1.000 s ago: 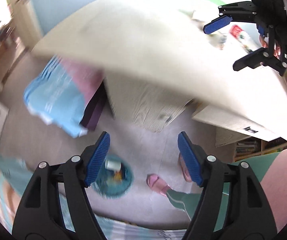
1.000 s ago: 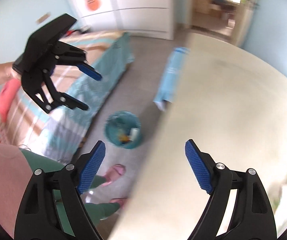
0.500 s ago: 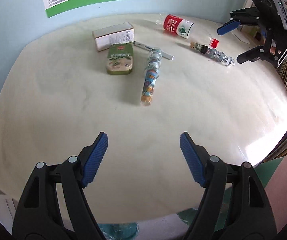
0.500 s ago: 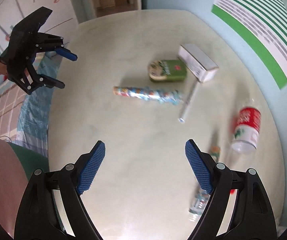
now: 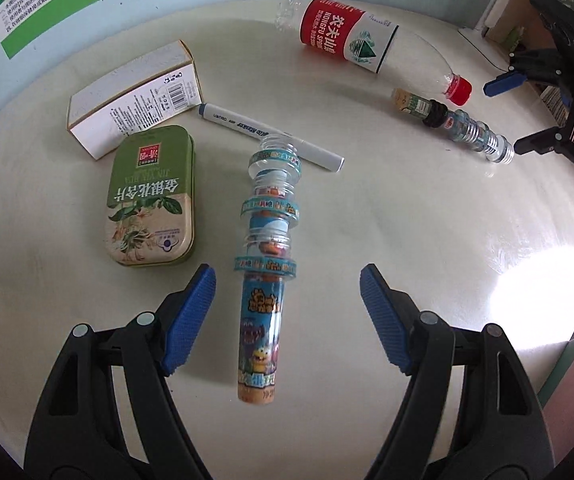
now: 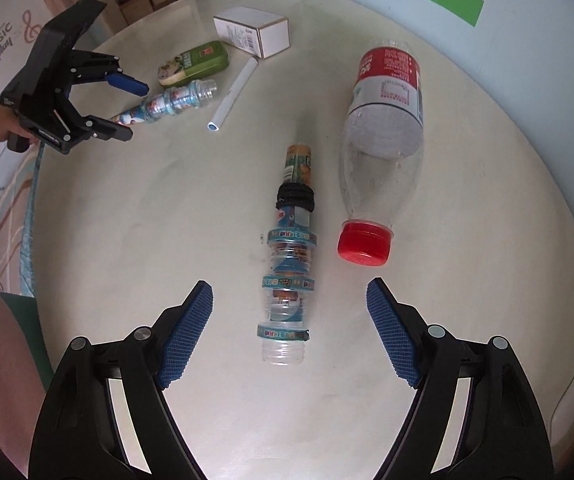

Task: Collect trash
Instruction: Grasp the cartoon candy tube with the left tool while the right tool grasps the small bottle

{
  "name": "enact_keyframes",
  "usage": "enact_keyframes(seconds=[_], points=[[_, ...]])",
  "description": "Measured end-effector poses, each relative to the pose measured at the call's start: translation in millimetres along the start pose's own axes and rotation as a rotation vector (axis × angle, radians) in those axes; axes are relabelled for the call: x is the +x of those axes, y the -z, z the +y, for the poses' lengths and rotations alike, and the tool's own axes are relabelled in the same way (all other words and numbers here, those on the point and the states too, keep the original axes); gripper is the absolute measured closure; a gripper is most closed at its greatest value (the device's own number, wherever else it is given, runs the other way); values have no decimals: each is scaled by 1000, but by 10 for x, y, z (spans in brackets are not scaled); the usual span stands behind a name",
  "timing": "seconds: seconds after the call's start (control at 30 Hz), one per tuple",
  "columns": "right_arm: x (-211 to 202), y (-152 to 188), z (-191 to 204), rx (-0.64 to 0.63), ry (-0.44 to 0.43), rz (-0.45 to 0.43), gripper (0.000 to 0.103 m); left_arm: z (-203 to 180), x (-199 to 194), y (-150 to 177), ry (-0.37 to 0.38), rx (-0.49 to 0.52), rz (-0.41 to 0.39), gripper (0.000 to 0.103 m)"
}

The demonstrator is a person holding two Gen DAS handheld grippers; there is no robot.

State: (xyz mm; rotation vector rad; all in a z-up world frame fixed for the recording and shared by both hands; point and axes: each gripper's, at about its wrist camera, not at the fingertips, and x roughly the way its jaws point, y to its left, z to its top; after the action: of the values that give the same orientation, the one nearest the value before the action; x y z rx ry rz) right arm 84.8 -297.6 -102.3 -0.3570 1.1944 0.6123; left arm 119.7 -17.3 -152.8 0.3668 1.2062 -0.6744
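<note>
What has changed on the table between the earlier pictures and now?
Both tools have come in over the table: the left tool now straddles one ringed plastic tube, the right tool, its jaws closing, the other tube. Neither touches yet. The tin, box, marker and water bottle lie as before.

You see a glossy, smooth cream table (image 5: 427,220) glaring white at its right edge, clear ribbed plastic tubes (image 5: 267,248) with shiny printed wraps, a clear plastic bottle (image 6: 383,132) with red cap, a glossy green tin (image 5: 151,196), a matt white cardboard box (image 5: 135,96), textured blue gripper pads (image 5: 189,320).
</note>
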Motion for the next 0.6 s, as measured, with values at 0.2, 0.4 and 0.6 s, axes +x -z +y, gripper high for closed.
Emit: enact_keyframes(seconds=[0.2,0.4,0.6], points=[[285,-17,-29,21,-35,26,43,-72,199,-41,3,38,54,56],[428,-85,58,-19,-15,13,68,-88,224,-56,1,38,37,72],[367,-133,137,-46,-47,21,69,-116,141,-61,13,33,21,72]])
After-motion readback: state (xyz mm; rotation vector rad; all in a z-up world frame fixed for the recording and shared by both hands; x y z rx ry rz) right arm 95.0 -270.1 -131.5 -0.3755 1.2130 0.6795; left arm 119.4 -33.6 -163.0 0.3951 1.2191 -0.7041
